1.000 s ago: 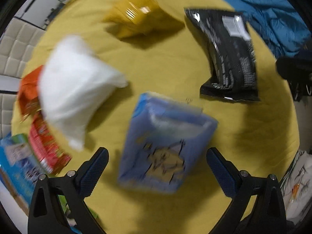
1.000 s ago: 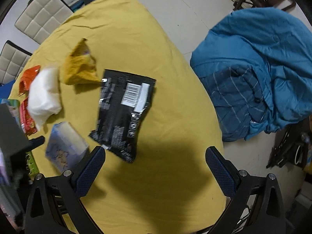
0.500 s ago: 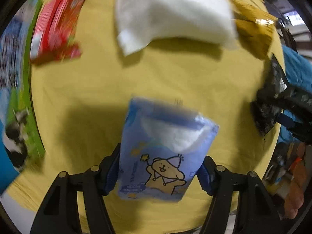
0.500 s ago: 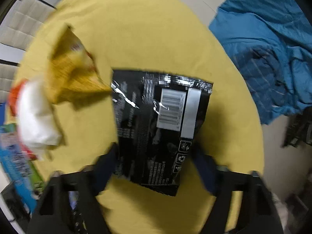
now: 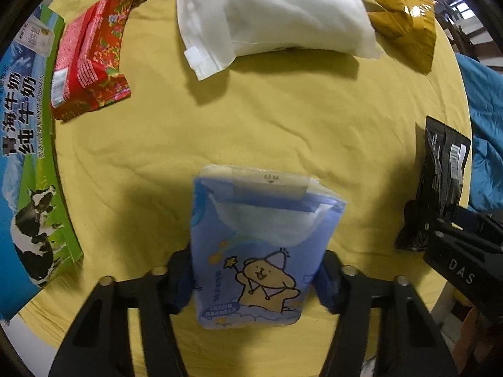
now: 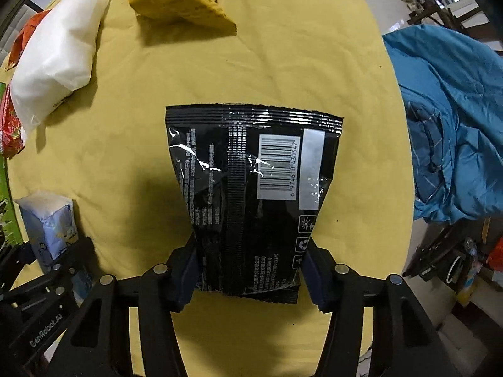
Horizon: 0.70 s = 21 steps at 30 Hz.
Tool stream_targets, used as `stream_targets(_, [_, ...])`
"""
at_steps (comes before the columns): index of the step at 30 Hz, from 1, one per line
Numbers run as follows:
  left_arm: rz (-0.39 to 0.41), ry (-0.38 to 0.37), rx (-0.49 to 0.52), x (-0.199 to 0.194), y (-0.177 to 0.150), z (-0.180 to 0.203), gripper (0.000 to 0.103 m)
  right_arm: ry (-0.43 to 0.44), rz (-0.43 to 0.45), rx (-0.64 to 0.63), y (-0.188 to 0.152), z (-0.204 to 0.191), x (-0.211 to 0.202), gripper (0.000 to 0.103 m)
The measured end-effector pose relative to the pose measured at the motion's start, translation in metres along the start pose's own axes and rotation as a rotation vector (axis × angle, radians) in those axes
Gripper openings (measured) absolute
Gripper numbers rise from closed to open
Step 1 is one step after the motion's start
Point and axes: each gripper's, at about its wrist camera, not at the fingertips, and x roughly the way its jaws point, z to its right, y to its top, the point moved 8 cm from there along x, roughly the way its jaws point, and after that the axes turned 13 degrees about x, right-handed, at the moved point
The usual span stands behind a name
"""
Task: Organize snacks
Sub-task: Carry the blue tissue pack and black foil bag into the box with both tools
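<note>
My left gripper is shut on a blue tissue pack with a cartoon bear, held just above the yellow table. My right gripper is shut on the lower end of a black snack bag, barcode side up. That black bag shows at the right edge of the left wrist view, and the blue pack at the lower left of the right wrist view. A white pouch, a yellow snack bag and a red snack bag lie farther back.
A blue-and-green milk carton box lies along the table's left edge. A blue jacket is draped beside the table on the right. Bags and clutter sit on the floor at the lower right. White padded chairs stand beyond the far edge.
Both grippers went from open to shut: the left closed on the blue pack, the right on the black bag. The left view swung toward the milk box side.
</note>
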Motion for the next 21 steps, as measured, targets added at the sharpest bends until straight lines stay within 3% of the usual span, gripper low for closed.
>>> stream_targets(2, [0.009, 0.005, 0.001, -0.006, -0.008, -0.001, 0.048, -0.006, 0.019, 0.005, -0.005, 0.0, -0.002, 0.056])
stream_targets(8, [0.07, 0.026, 0.002, -0.054, -0.023, -0.001, 0.045, -0.003, 0.048, -0.014, -0.015, -0.007, -0.019, 0.051])
stream_targets(12, [0.121, 0.004, -0.018, -0.084, -0.034, -0.003, 0.045, 0.043, 0.079, -0.043, -0.022, -0.016, -0.051, 0.051])
stream_targets(21, [0.298, -0.028, -0.061, -0.188, -0.075, -0.022, 0.045, 0.17, 0.186, -0.158, -0.054, -0.067, -0.15, 0.05])
